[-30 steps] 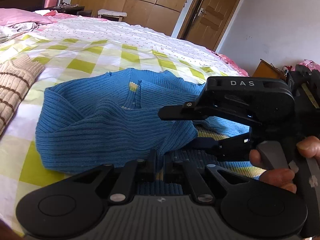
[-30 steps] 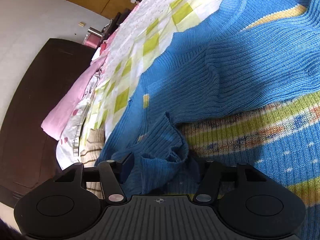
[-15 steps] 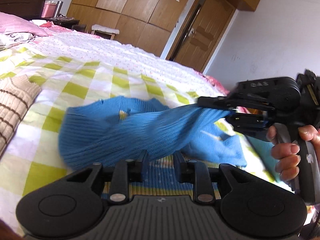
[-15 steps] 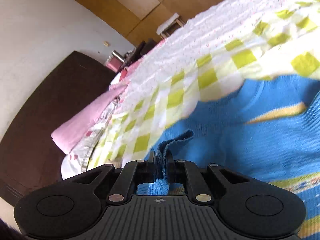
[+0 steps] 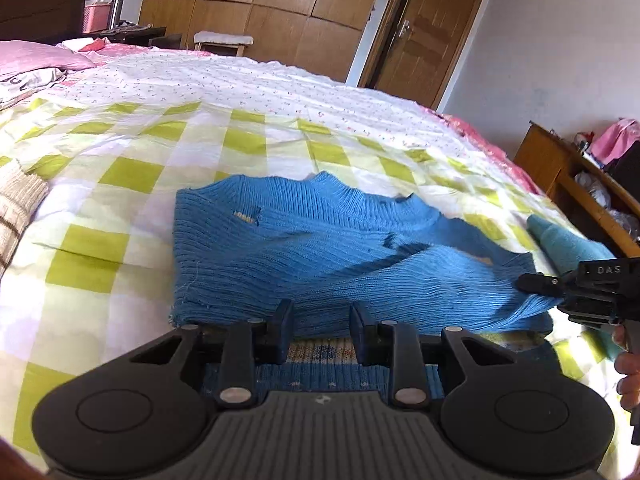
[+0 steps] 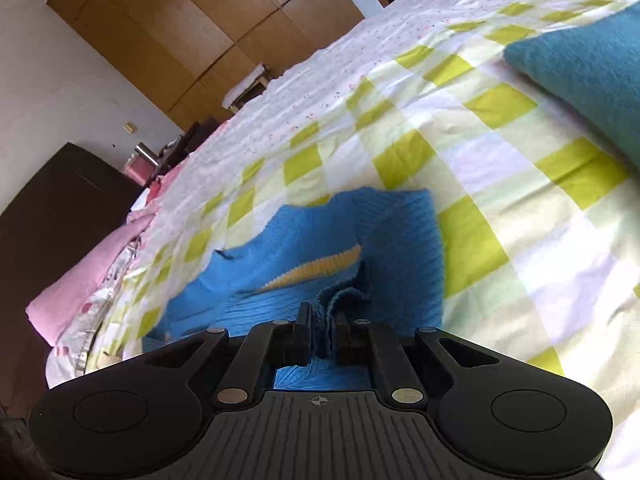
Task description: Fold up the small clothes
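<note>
Left hand-held gripper first: your jaws are sitting partly apart right at the near edge of the blue sweater, and they've just been opening. Knit is showing in the gap between them, but the pads aren't pinching any of it, so that side is basically loose. The sweater is lying on the bed, on the green-checked sheet, with a beige striped knit off at the far left and its patterned hem peeking out just under your fingertips.

Moving right, you're stretching one sleeve across the body toward the right hand-held gripper, which is clamped down tight on a bunched bit of blue cuff; from the right wrist view you're seeing that wad squeezed between the nearly closed jaws. Further right a teal garment is lying on the sheet, apart from the sweater.

What I'd be worrying about: with the left side not pinning anything, pulling the sleeve further is probably going to drag the whole sweater sideways and wreck whatever fold you're building. You're also only gripping a small bunch of ribbed knit, so a quick tug could let it slip out, or the stretchy sleeve could twist and land crooked.
</note>
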A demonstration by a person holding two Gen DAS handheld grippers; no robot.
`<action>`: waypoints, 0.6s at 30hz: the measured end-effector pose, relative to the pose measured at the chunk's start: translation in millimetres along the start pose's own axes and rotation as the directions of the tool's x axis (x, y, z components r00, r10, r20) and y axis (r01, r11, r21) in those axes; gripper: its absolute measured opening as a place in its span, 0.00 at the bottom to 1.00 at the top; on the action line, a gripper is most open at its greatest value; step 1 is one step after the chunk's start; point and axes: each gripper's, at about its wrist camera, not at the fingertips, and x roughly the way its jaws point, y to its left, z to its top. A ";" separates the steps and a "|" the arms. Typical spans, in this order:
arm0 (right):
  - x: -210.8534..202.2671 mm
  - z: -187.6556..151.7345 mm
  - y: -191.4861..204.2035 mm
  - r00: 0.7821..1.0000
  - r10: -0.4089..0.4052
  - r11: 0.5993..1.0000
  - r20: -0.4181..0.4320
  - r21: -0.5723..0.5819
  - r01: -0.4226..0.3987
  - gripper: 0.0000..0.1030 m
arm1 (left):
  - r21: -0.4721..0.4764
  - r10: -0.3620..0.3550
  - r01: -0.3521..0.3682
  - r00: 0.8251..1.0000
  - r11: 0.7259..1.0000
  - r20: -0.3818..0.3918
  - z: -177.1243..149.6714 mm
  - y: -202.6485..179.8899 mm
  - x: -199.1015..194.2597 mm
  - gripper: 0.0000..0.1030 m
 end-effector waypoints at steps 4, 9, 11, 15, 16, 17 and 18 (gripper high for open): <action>-0.7 -6.9 -14.2 0.999 0.013 0.999 -0.037 -0.036 -0.015 0.13 | 0.065 0.050 -0.048 0.998 0.997 -0.037 0.5 -10.1 9.6 0.34; 3.1 -3.7 -18.2 0.997 0.035 0.999 -0.074 -0.037 -0.037 0.14 | 0.097 0.072 -0.067 0.996 0.993 -0.045 6.4 -15.8 6.9 0.34; 0.0 0.4 -14.9 0.997 0.051 0.997 -0.066 -0.051 -0.055 0.14 | 0.089 0.076 -0.073 0.996 0.993 -0.035 10.9 -14.0 5.2 0.34; 1.1 6.3 -7.4 0.996 0.048 0.995 -0.076 -0.079 -0.054 0.14 | 0.070 0.088 -0.087 0.996 0.994 -0.008 24.1 -10.5 7.9 0.34; 3.6 6.5 -6.5 0.996 0.036 0.996 -0.085 -0.079 -0.043 0.14 | 0.060 0.082 -0.082 0.997 0.995 -0.003 26.7 -9.5 8.1 0.34; 6.5 6.5 -6.5 0.995 0.032 0.996 -0.097 -0.075 -0.040 0.14 | 0.048 0.073 -0.073 0.997 0.996 0.001 29.0 -8.6 7.3 0.34; 8.6 5.8 -6.3 0.994 0.033 0.996 -0.106 -0.075 -0.041 0.14 | 0.037 0.063 -0.063 0.998 0.997 0.007 31.0 -7.9 6.0 0.34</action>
